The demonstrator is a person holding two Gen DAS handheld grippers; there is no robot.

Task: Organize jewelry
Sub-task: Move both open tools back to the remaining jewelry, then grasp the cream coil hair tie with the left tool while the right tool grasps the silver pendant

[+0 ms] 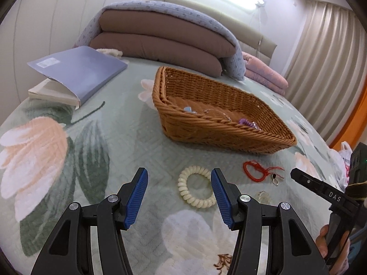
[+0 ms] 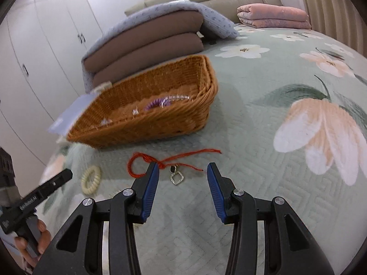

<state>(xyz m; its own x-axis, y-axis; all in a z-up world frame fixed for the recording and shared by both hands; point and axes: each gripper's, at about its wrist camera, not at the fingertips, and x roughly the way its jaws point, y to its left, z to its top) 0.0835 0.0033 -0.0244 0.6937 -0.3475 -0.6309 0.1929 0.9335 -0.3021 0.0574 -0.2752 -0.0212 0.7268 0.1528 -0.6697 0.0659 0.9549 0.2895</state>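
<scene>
A woven basket lies on the flowered bedspread, with a purple beaded piece and small shiny items inside. A cream spiral ring lies in front of it, between the tips of my open left gripper, nearer the right pad. A red cord with a silver square pendant lies to its right. My right gripper stands open over the pendant, its left pad beside the cord's knot. Nothing is gripped.
A blue folder on a book lies at the back left of the bed. Folded brown quilts and pink blankets sit behind the basket. A hand holds each gripper's handle. White wardrobes stand to the left.
</scene>
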